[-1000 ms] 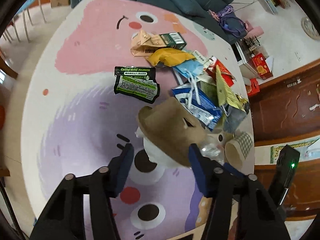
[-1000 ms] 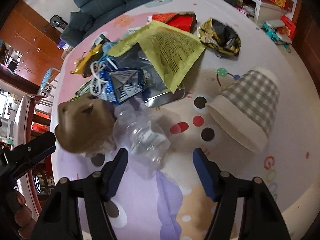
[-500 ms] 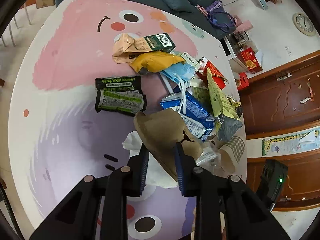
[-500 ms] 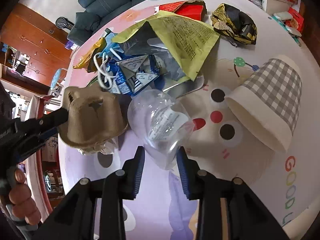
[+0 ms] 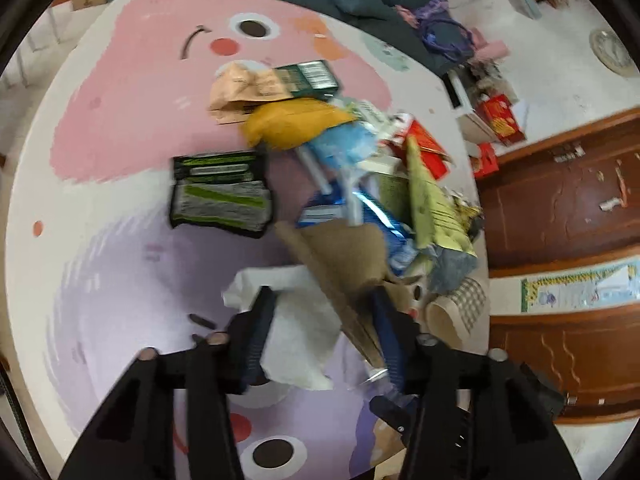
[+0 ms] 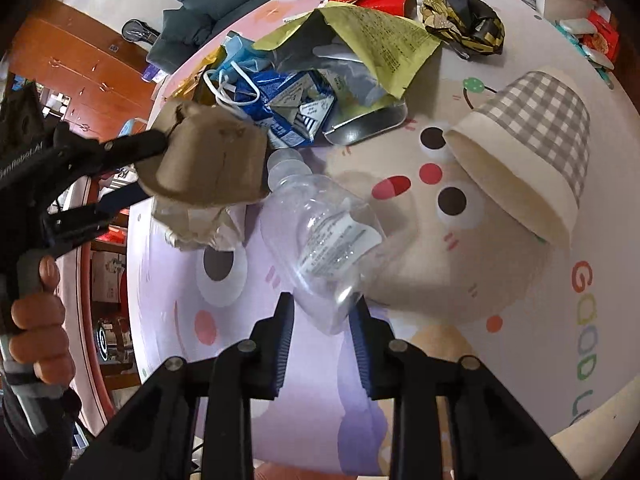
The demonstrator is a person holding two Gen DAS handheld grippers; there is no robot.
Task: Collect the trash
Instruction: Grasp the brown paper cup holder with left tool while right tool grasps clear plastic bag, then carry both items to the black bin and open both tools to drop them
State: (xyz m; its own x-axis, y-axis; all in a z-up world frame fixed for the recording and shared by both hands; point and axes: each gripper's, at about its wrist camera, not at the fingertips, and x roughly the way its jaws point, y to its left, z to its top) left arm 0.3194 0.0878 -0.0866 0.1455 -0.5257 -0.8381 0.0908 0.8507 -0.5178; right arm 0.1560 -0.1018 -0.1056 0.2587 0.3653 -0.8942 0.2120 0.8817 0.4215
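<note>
Two grippers: both busy over the cartoon-print mat (image 6: pixel 460 288)
L gripper (image 5: pixel 324 334): fingers opening rn, brown cardboard piece (image 5: pixel 344 256) btwn them, white tissue (image 5: pixel 296 320) right under it
R gripper (image 6: pixel 322 316): fingers narrow, clamped on base end of clear plastic bottle (image 6: pixel 324 240), bottle tilted, neck pointing away
Paper cup (image 6: pixel 532 152): checked, on its side, near the bottle, not touching
Rest of trash: blue carton (image 6: pixel 288 108), yellow-green wrapper (image 6: pixel 380 40) etc piled beyond the bottle

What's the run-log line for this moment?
left gripper: jaws opening, carton between | right gripper: shut on bottle | cup: on mat
</note>
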